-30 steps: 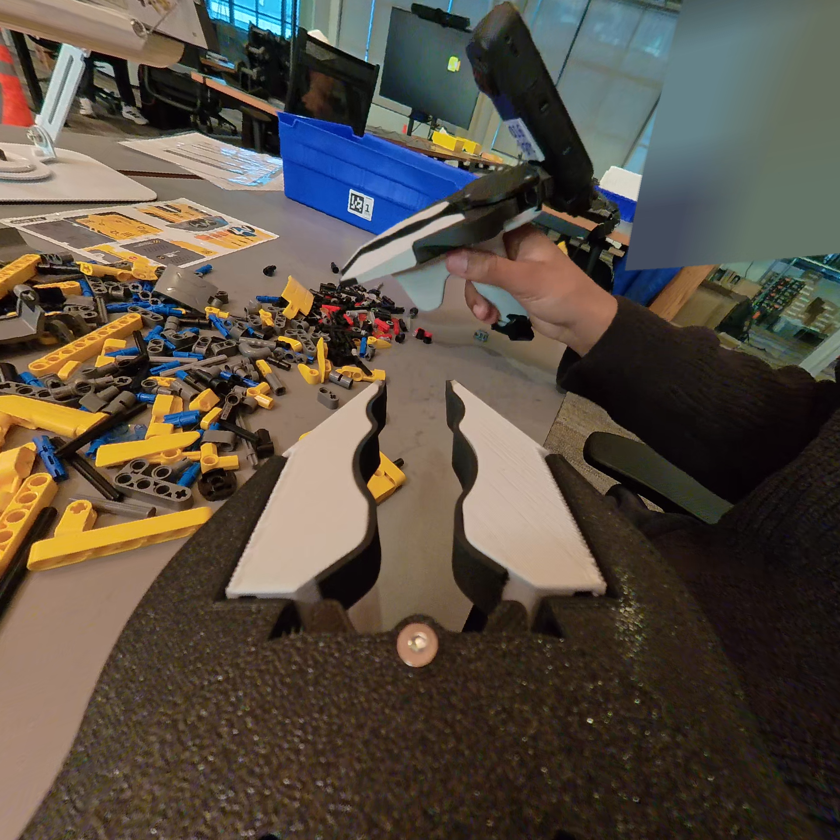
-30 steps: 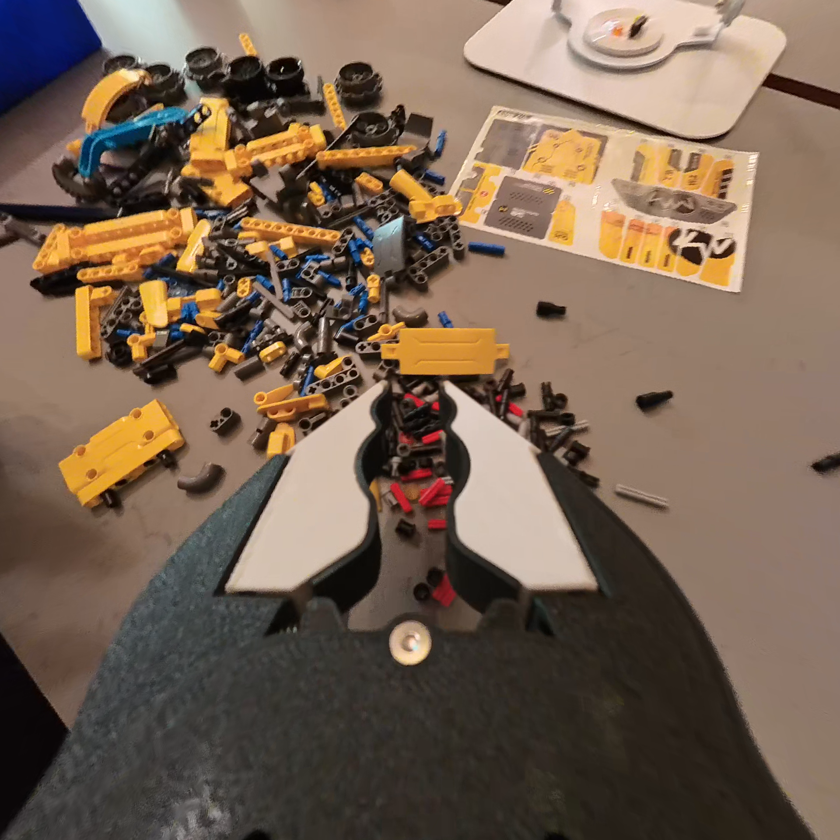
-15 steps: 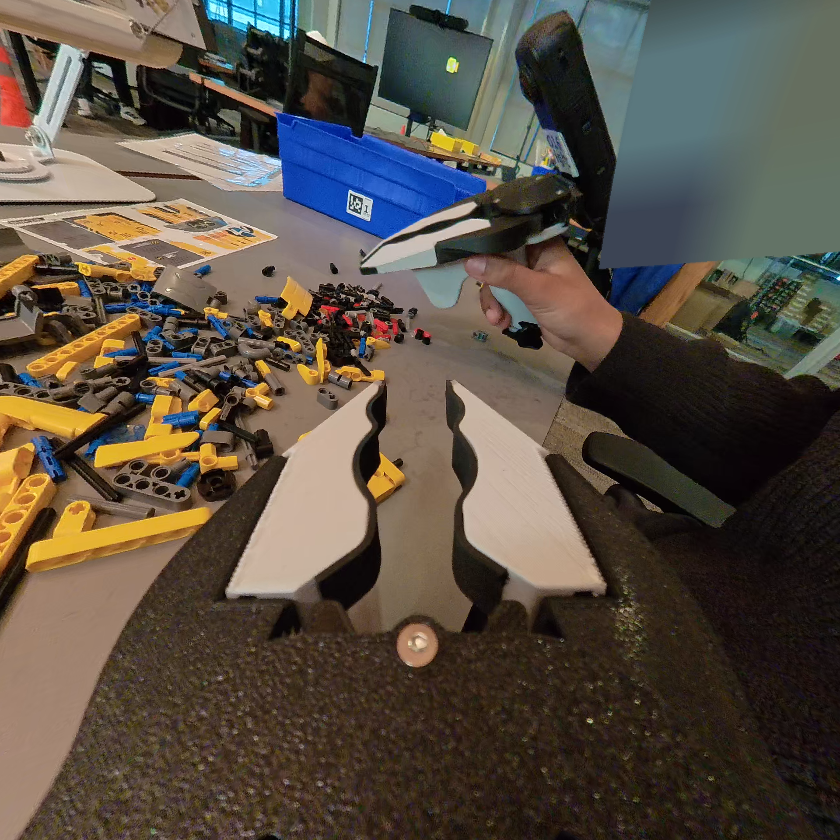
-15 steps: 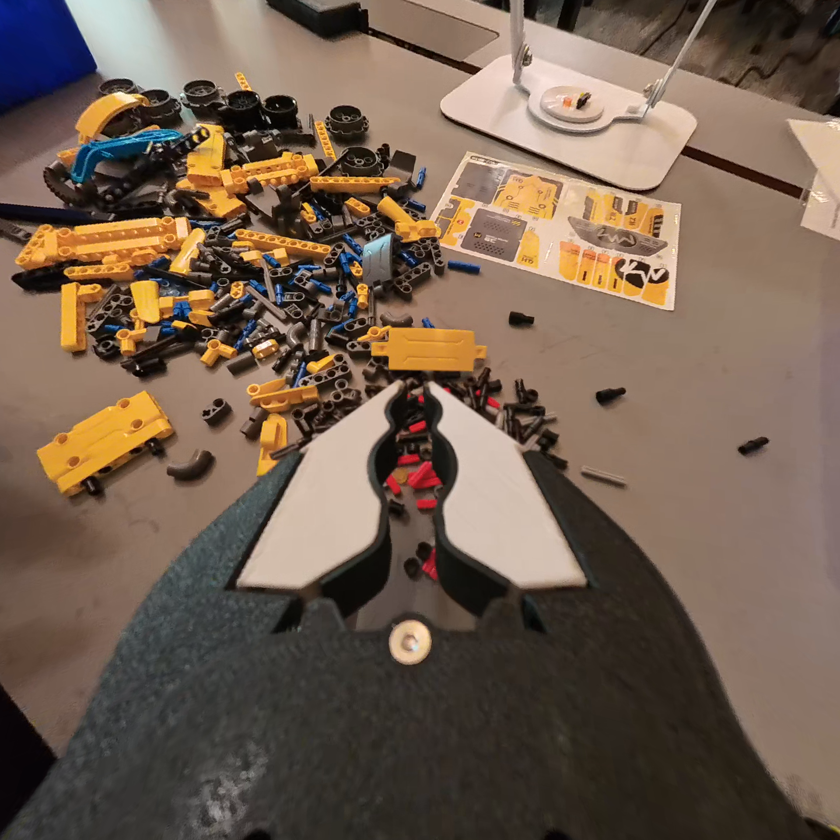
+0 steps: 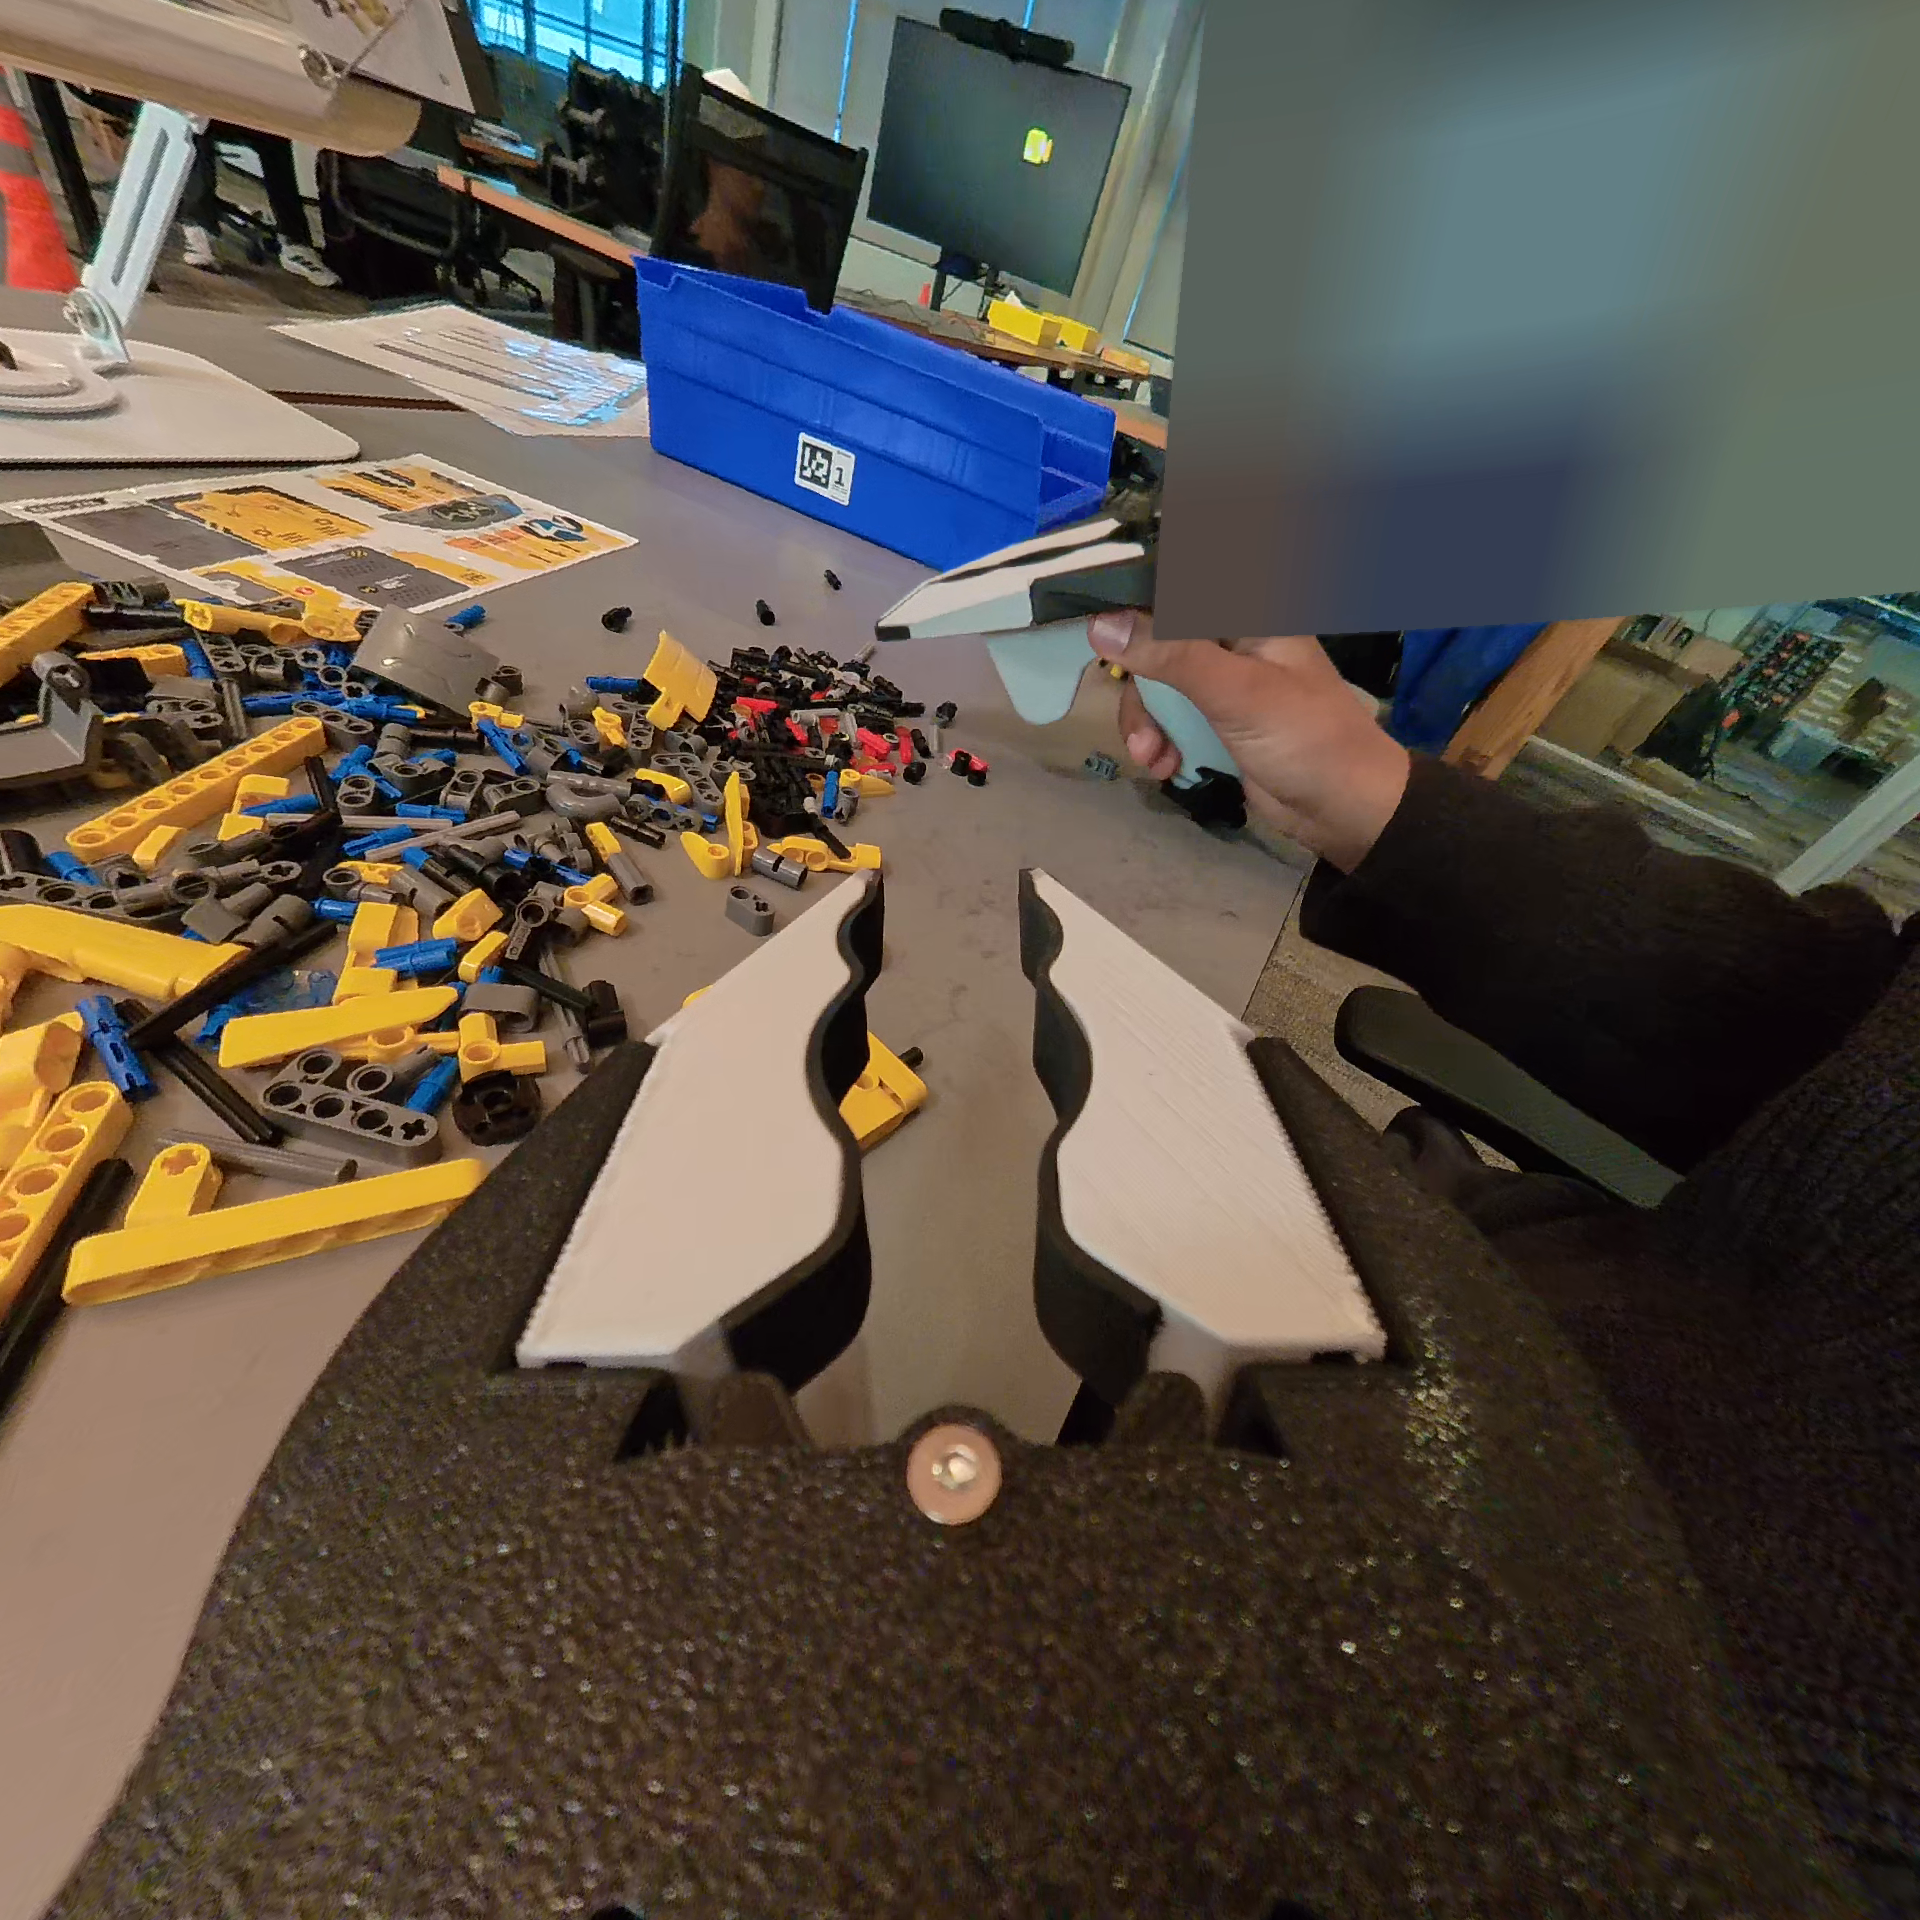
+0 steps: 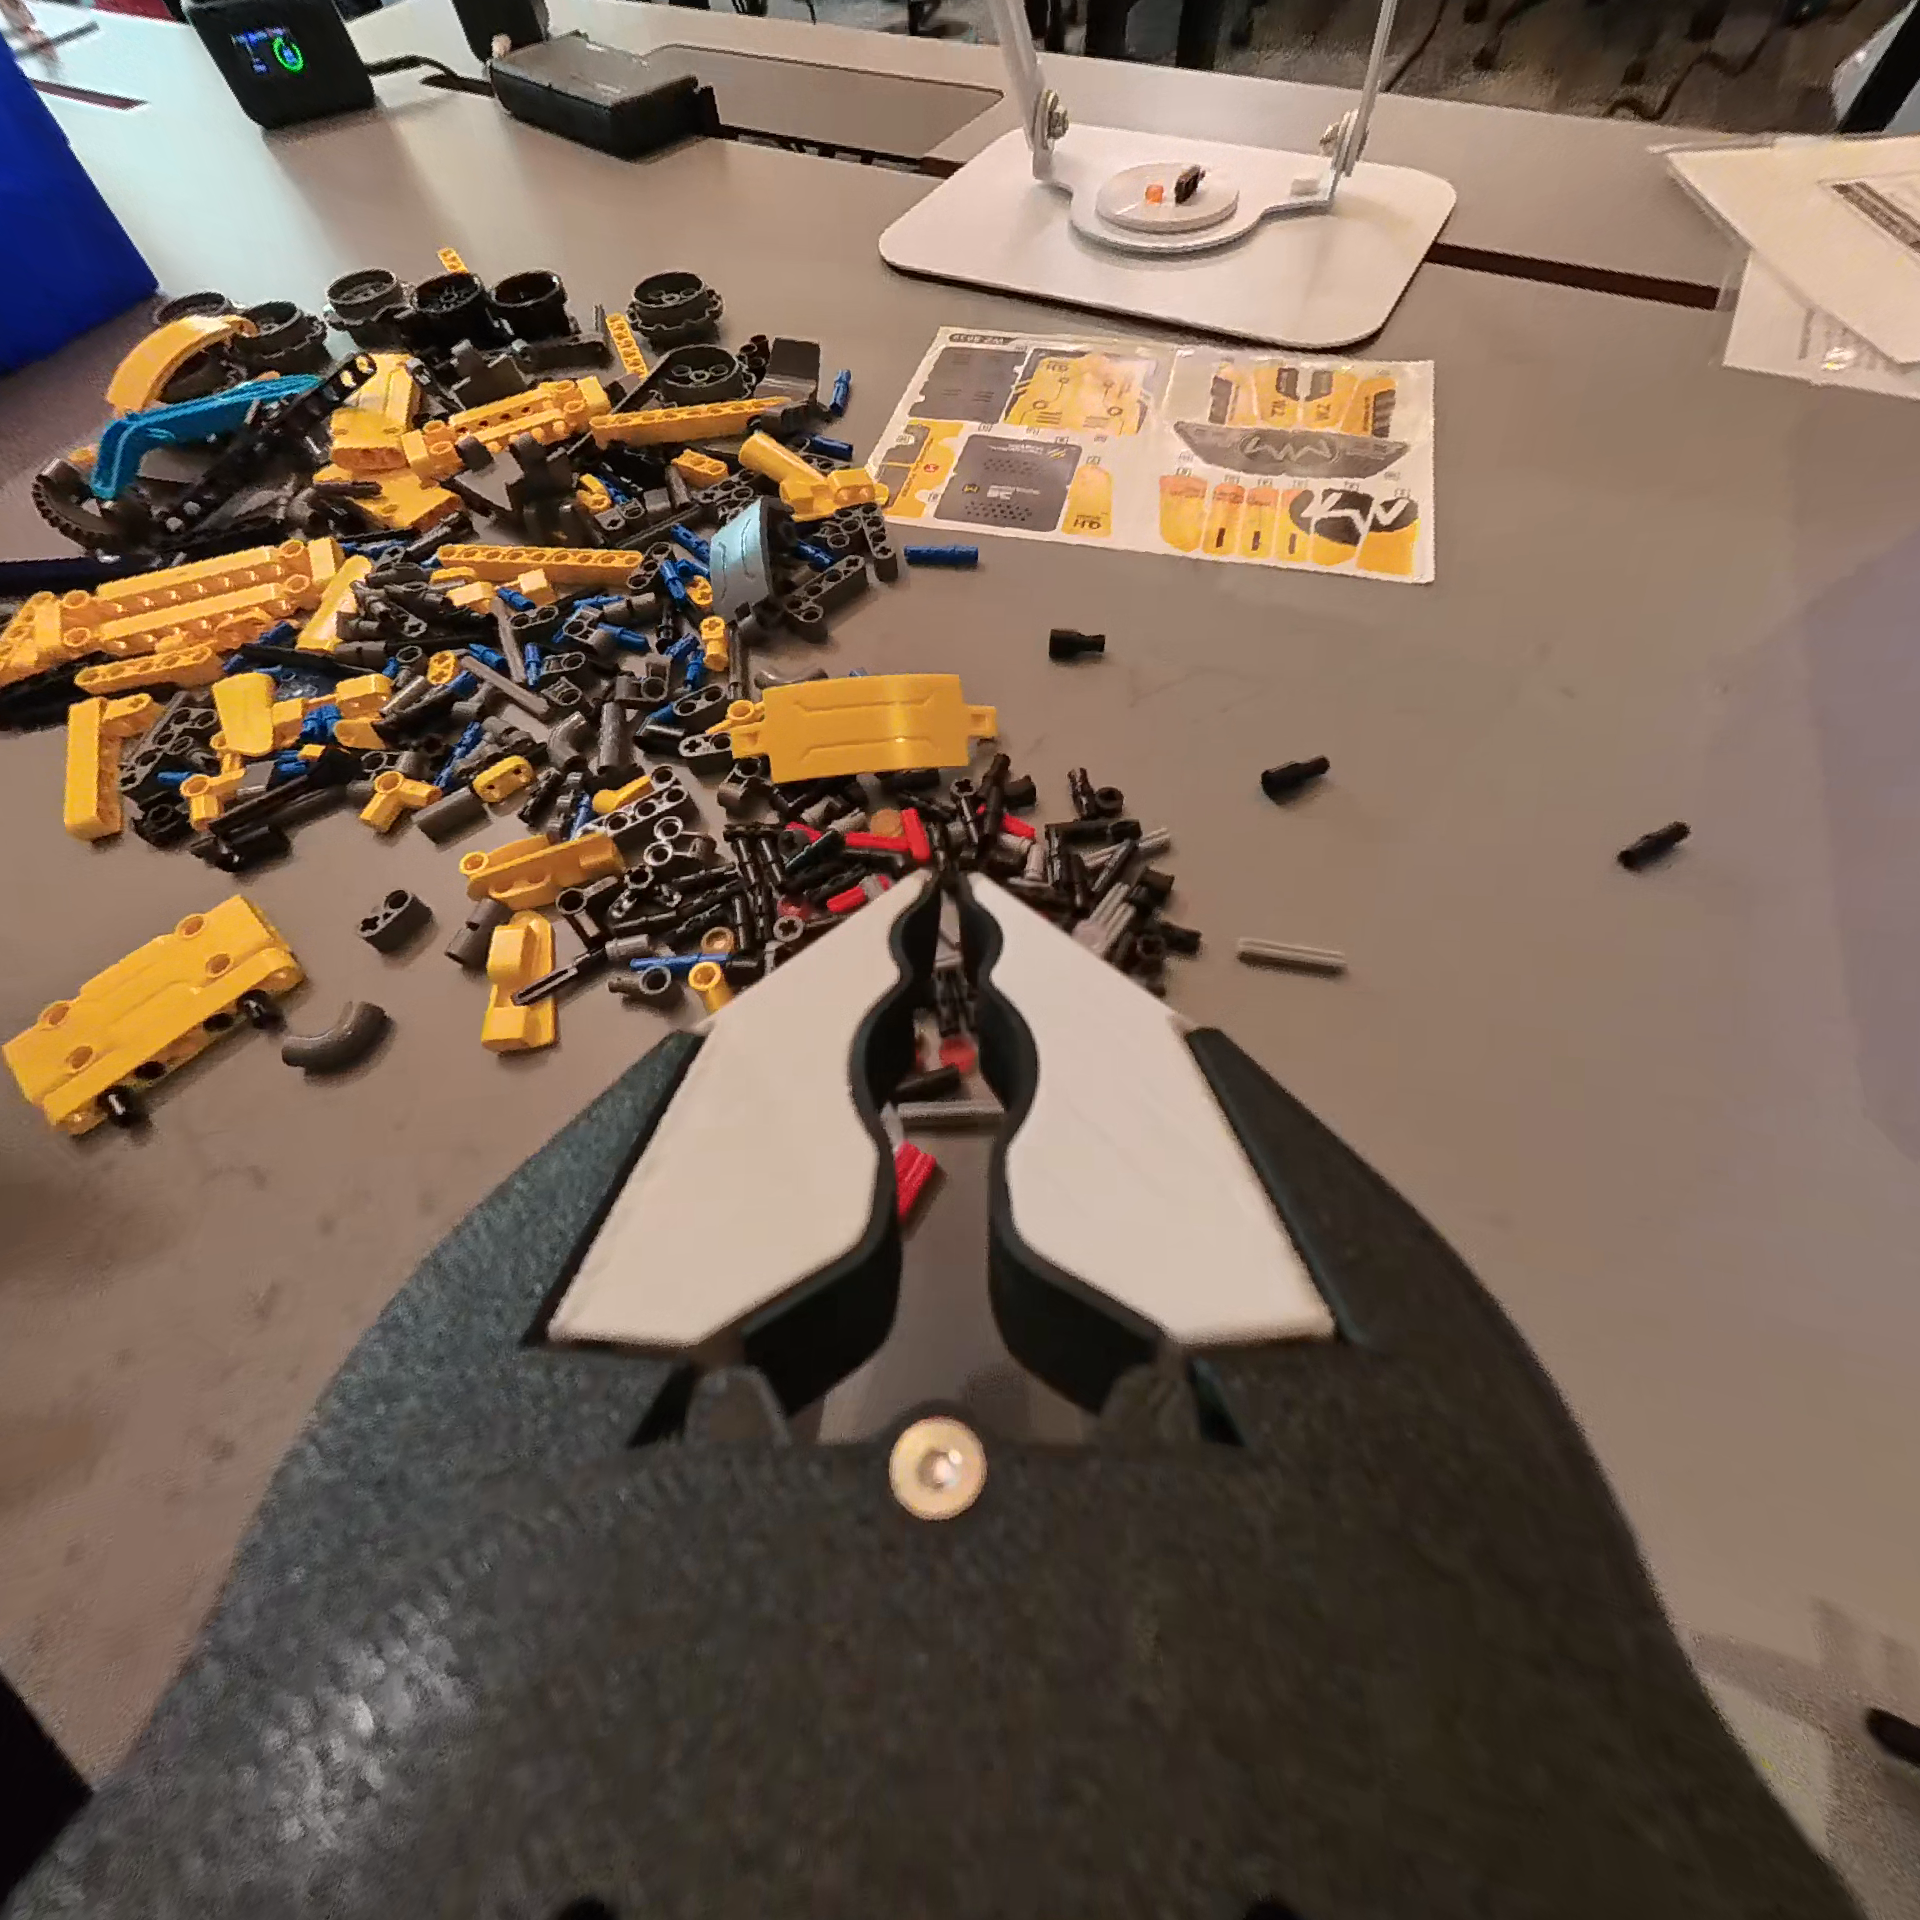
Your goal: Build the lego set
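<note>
My right gripper hovers over a heap of small black and red pins, its tips drawn almost together. A thin black pin seems pinched between them. It also shows in the left wrist view, in a person's hand just above the same heap. My left gripper is open and empty, low over bare table near the front edge. A small yellow piece lies by its left finger. A curved yellow panel lies just beyond the pin heap.
A wide spread of yellow, grey, blue and black building pieces covers the table's left. A sticker sheet and a white stand base lie behind. A blue bin stands at the back. A chair armrest is by the table edge. About 20 cm separates my left fingertips from my right. The left gripper is farther from the white stand base, some 45 cm, than the right, some 35 cm. The left camera catches it too, in the left wrist view.
My right gripper has closed from open to nearly shut over the pin heap and has pulled up and back. My left gripper has not moved.
</note>
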Action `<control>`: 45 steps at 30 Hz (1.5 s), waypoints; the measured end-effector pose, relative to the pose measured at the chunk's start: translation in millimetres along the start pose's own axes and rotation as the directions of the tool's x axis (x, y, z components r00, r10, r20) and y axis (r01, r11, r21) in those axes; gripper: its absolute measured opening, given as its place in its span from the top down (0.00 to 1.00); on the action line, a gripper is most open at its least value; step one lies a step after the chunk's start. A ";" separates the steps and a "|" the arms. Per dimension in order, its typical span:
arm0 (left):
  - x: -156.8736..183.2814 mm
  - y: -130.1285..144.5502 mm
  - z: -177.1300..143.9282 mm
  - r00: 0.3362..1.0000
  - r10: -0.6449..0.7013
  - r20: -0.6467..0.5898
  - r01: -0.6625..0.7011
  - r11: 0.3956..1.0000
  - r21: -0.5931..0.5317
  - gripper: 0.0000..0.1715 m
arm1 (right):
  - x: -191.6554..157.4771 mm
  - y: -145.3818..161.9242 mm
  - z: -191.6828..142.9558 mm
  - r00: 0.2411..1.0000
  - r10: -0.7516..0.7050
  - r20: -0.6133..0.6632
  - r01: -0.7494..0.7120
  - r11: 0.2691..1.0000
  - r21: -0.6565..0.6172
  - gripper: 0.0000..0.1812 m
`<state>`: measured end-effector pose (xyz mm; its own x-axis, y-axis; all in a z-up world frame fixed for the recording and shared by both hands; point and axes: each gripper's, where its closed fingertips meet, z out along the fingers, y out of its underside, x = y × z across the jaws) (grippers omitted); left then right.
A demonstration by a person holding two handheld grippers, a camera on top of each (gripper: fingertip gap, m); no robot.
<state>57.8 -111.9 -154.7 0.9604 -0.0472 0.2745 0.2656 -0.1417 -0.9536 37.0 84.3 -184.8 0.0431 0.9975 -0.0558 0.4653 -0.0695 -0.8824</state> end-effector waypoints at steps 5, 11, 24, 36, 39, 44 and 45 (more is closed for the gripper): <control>0.0 0.1 0.0 1.000 0.000 0.001 0.000 1.000 0.000 0.85 | -1.0 3.7 4.0 1.000 -0.002 0.004 0.002 1.000 -0.022 0.99; 0.0 0.0 -0.1 1.000 0.001 0.000 -0.001 1.000 0.000 0.85 | -3.1 6.5 6.8 1.000 -0.022 0.004 0.022 0.999 -0.045 0.99; -0.1 0.1 -0.1 1.000 0.001 0.000 -0.001 1.000 0.000 0.85 | -5.5 7.6 7.6 0.999 -0.041 0.007 0.042 0.998 -0.054 0.99; -0.4 0.2 0.3 1.000 0.000 0.002 0.000 1.000 -0.002 0.85 | -40.5 -29.0 30.4 0.952 -0.307 -0.017 0.304 0.949 -0.085 0.98; -0.3 -0.1 0.1 1.000 -0.001 0.000 0.001 1.000 0.000 0.85 | -77.8 -51.5 57.9 0.924 -0.374 0.081 0.378 0.924 -0.052 0.98; 0.2 -0.6 -0.6 1.000 -0.003 -0.005 0.003 1.000 0.004 0.85 | -94.3 -47.9 121.7 0.915 -0.368 0.165 0.398 0.891 -0.217 0.98; 0.3 -0.7 -0.6 1.000 -0.005 -0.007 0.005 1.000 0.004 0.85 | -99.2 -45.2 131.8 0.917 -0.347 0.198 0.389 0.889 -0.242 0.98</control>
<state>57.9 -112.4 -153.9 0.9585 -0.0539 0.2799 0.2705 -0.1378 -0.9528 -104.8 -9.9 -201.0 -0.2970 0.9409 0.1630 0.6439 0.3234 -0.6934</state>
